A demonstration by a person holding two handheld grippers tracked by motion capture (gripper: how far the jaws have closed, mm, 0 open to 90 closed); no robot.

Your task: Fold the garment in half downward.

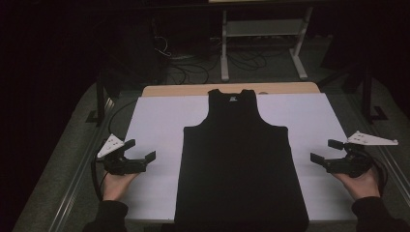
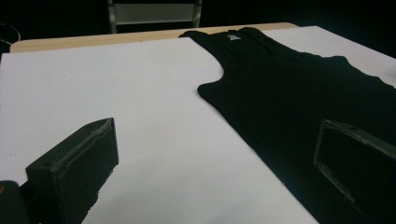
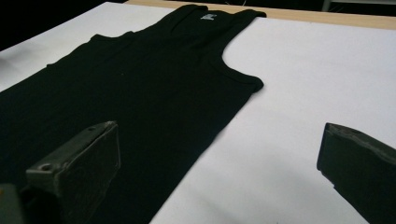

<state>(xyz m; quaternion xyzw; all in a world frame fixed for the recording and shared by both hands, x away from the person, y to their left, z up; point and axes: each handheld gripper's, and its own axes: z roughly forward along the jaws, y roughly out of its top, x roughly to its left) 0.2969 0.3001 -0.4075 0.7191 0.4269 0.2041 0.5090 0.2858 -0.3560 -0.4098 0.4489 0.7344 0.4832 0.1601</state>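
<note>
A black sleeveless vest (image 1: 239, 164) lies flat on the white sheet (image 1: 154, 121), neck toward the far edge, hem over the near edge. A small white label shows inside its neck (image 2: 232, 37). My left gripper (image 1: 141, 150) hovers open at the sheet's left side, a short way from the vest's left edge (image 2: 289, 98). On the other side, my right gripper (image 1: 323, 151) is also open, just off the vest's right edge (image 3: 154, 93). Nothing is between either pair of jaws. Both point inward at the vest.
The white sheet covers a wooden table whose far edge (image 1: 193, 90) shows bare. Beyond it stand a white metal frame (image 1: 263, 43) and loose cables on the floor (image 1: 193, 63). Bare white sheet lies on both sides of the vest.
</note>
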